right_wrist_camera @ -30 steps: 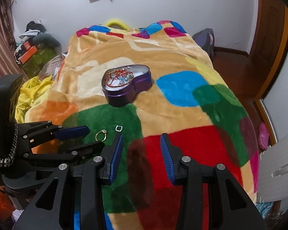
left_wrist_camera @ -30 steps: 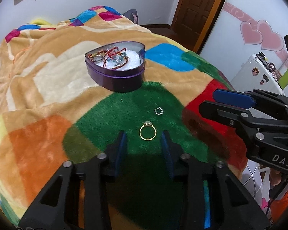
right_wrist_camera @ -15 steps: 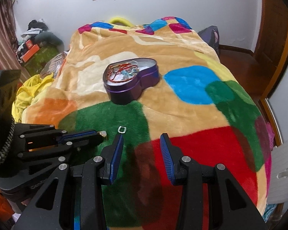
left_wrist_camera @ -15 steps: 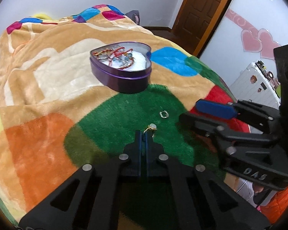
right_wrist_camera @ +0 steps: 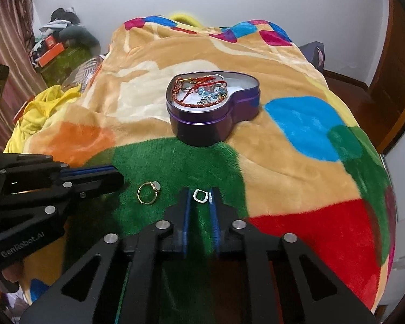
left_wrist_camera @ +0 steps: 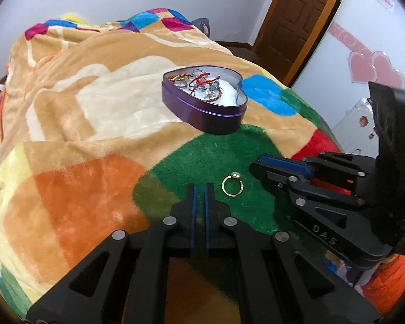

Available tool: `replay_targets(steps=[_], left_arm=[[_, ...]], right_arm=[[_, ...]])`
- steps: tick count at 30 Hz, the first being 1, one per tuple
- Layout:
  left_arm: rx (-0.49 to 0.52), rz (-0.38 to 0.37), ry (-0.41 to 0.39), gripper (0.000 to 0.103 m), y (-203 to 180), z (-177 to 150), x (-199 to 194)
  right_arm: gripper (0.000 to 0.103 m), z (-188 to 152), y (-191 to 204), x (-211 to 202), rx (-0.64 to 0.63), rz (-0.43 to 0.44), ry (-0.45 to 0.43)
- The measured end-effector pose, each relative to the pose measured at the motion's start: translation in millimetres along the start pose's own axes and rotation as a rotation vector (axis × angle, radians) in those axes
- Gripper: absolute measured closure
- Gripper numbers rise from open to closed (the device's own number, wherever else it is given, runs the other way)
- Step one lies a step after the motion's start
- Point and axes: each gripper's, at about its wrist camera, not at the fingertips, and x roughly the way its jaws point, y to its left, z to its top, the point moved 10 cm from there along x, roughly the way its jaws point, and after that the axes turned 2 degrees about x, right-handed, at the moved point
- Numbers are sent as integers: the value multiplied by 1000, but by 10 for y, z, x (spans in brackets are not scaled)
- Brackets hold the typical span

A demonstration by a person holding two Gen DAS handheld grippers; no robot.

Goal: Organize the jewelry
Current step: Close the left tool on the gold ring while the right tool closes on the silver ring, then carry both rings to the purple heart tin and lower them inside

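Observation:
A purple heart-shaped tin holding several bracelets stands on the bed blanket. A gold ring with a pale stone lies on the green patch, just right of my left gripper, which is shut and empty. A small silver ring lies between the fingertips of my right gripper, whose jaws are narrowed around it with small gaps. The right gripper also shows in the left wrist view; the silver ring is hidden there.
The colourful patchwork blanket covers the whole bed. A yellow cloth and clutter lie off the bed's left side. A wooden door and a white cabinet stand to the right.
My left gripper closed near the gold ring, then shifted left, leaving the ring on the blanket. My right gripper moved left over the silver ring and narrowed its jaws around it.

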Motion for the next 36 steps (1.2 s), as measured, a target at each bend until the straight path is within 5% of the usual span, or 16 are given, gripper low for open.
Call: replay_targets(steps=[5, 21, 36], left_arm=[[32, -7, 2, 81, -117, 24, 6], [70, 32, 34, 86, -283, 39, 238], [84, 82, -107, 86, -246, 387, -336]], right_arm=[[94, 20, -15, -61, 4, -4, -18], [94, 91, -201, -396, 65, -14, -87], [94, 381, -120, -717, 53, -10, -192]])
